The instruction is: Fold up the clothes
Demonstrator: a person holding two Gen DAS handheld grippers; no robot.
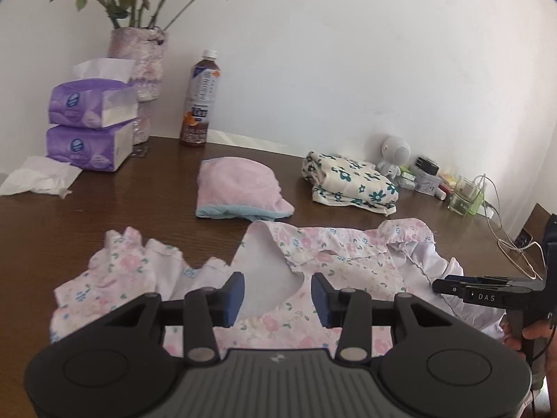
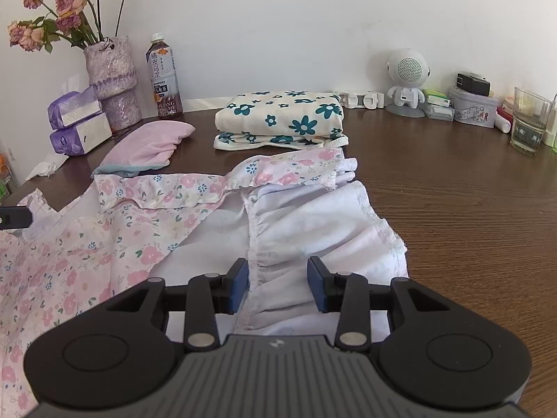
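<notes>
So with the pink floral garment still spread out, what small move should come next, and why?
Probably close the right gripper on the white ruffled sleeve. Its jaws stand apart with the gathered cloth between them, not pinched. The pink floral garment lies unfolded on the table, and the left gripper is open above the neckline, holding nothing.

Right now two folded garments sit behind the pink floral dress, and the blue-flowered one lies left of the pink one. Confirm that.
Wrong side: the blue-flowered garment lies right of the pink one, as both wrist views show. Both sit folded behind the pink floral dress.
</notes>
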